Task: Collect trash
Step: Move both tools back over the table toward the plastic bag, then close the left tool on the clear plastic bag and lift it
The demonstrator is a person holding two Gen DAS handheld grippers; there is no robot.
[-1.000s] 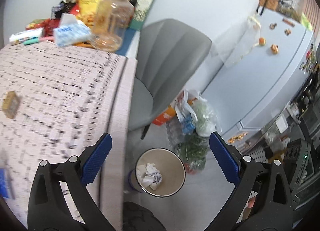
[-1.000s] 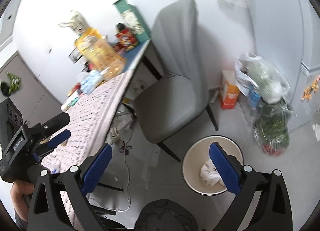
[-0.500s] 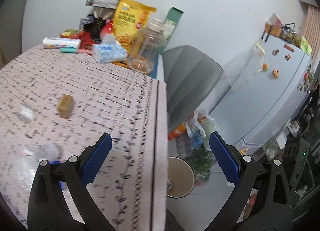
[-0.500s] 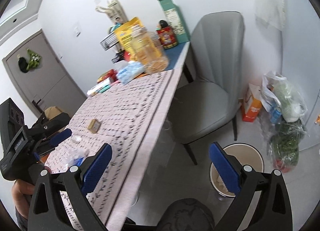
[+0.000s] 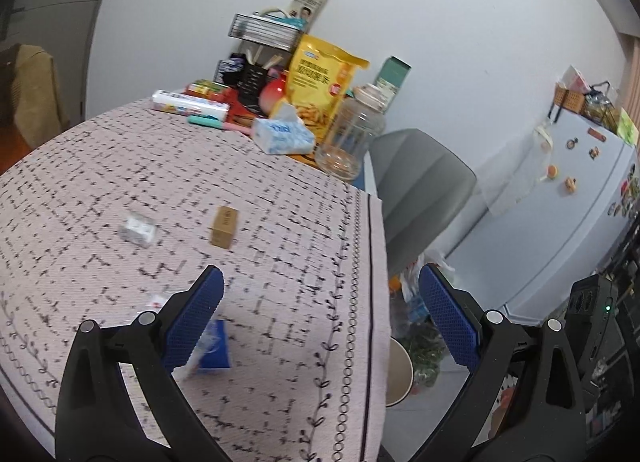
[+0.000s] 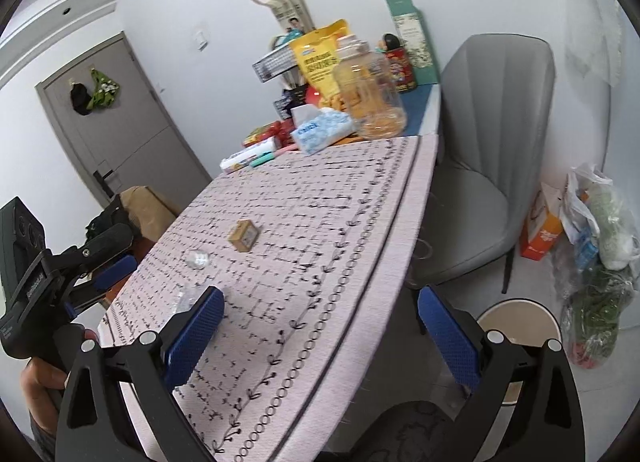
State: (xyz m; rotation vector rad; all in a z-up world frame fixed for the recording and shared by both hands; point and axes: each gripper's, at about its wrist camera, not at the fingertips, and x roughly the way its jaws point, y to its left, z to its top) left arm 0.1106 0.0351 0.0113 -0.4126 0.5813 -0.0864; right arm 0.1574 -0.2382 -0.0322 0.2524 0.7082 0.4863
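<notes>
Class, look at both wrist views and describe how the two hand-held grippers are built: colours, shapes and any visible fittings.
Both the left gripper and the right gripper have black plastic arms with triangular cut-outs, silver round bolts at the joints, and flat blue fingers with a fine dotted grip texture. In the right wrist view, the left gripper's body is a black box with small white lettering.

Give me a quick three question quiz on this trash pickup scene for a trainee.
1. True or false: the left gripper holds the small brown box.
2. Where is the trash bin? A) on the table B) on the floor by the grey chair C) on the chair
3. Name the crumpled bit lying near the box on the tablecloth.

Key: 1 false; 2 B; 3 a clear plastic wrapper.
</notes>
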